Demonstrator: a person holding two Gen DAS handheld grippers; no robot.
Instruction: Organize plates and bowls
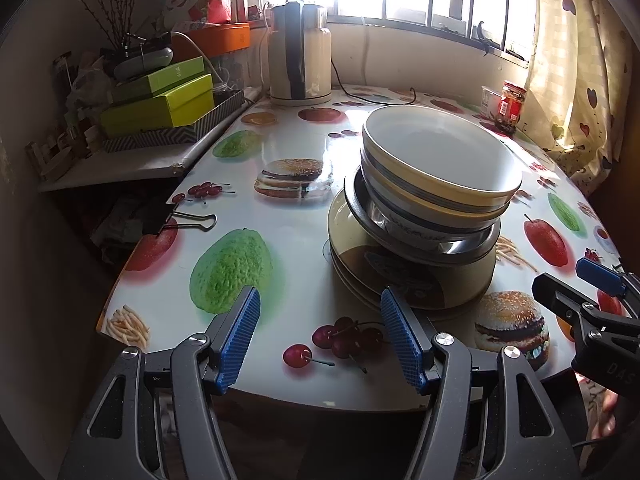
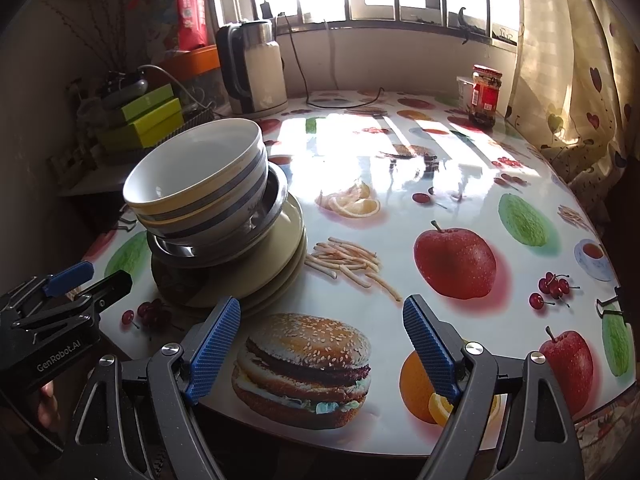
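While both tools gape empty, dish stack (image 1: 424, 216) beyond left tool (image 1: 320, 332)

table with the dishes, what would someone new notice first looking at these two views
The leaning stack of bowls on plates draws the eye first, standing on the near left part of the table with its loud fruit-and-burger print. Next come the blue-padded left tongs and right tongs, both open and empty at the near edge. At the back, a kettle stands under the bright window and a red-labelled jar by the curtain.

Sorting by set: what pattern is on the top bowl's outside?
White top bowl with yellow and grey-blue bands; clearest in the right wrist view.
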